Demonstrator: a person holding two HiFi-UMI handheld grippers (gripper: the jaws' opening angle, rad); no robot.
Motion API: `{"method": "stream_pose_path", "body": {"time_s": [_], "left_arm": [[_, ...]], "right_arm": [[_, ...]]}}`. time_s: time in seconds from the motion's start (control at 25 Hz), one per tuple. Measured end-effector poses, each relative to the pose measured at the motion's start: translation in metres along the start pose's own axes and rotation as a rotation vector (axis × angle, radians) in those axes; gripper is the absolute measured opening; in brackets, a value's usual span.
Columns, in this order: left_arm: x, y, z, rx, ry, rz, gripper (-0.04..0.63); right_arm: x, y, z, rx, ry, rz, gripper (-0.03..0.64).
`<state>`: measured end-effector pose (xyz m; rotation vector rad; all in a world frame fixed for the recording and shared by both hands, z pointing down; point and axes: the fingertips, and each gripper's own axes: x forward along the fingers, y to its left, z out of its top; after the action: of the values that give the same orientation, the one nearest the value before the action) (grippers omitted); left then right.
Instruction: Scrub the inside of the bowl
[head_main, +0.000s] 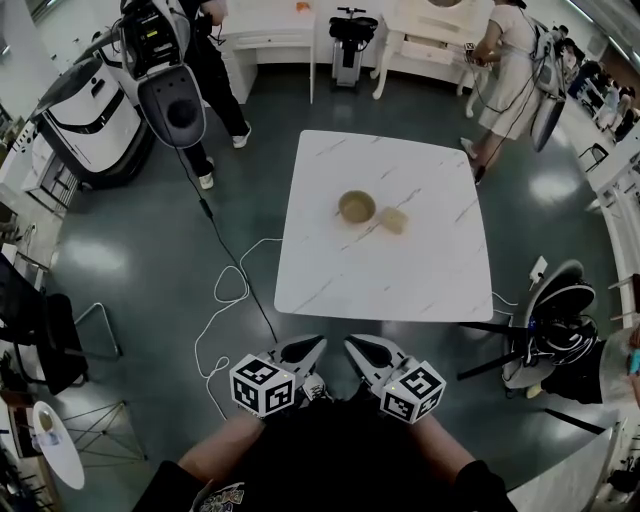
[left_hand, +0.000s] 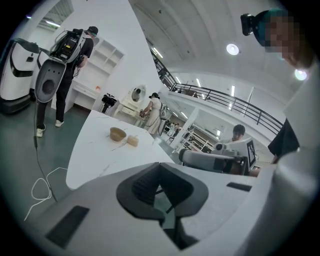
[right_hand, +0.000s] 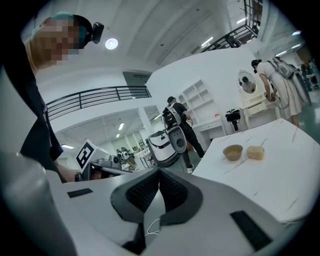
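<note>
Below your head camera, your two forearms come up from the bottom edge. The left gripper (head_main: 306, 352) and right gripper (head_main: 361, 352) are held side by side, their tips angled in toward each other just short of the near edge of the one white marble table (head_main: 400, 285), and each carries one marker cube. Both are well apart from the single bowl (head_main: 357, 207), which sits upright near the table's middle with one tan block (head_main: 393, 220) just beside it on its right. Two people stand on the floor beyond the table, one at each far corner. Along your left gripper's own view, its two dark ribbed pads meet with nothing between them, and the bowl (left_hand: 118, 133) and block (left_hand: 133, 140) lie far off on the tabletop, with the other gripper level at the right. Along your right gripper's view, its pads (right_hand: 148, 190) are likewise pressed together and empty. The bowl (right_hand: 233, 151) and block (right_hand: 255, 152) sit side by side in the distance on the table at the right.
</note>
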<state>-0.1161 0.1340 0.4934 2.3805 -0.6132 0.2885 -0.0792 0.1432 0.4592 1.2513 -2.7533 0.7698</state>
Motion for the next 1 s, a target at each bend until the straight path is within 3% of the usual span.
{"method": "stream_pose_path", "body": {"time_s": [0.2, 0.6, 1.0], "left_arm": [[-0.005, 0.006, 0.003, -0.019, -0.034, 0.007, 0.006], [-0.001, 0.004, 0.013, -0.004, -0.064, -0.021, 0.006], [0.028, 0.016, 0.026, -0.009, -0.056, 0.009, 0.007]], "right_arm": [[-0.003, -0.001, 0.011, -0.033, -0.063, -0.021, 0.021], [-0.002, -0.008, 0.012, -0.09, -0.025, -0.074, 0.023], [-0.006, -0.058, 0.03, -0.075, -0.015, -0.13, 0.023]]}}
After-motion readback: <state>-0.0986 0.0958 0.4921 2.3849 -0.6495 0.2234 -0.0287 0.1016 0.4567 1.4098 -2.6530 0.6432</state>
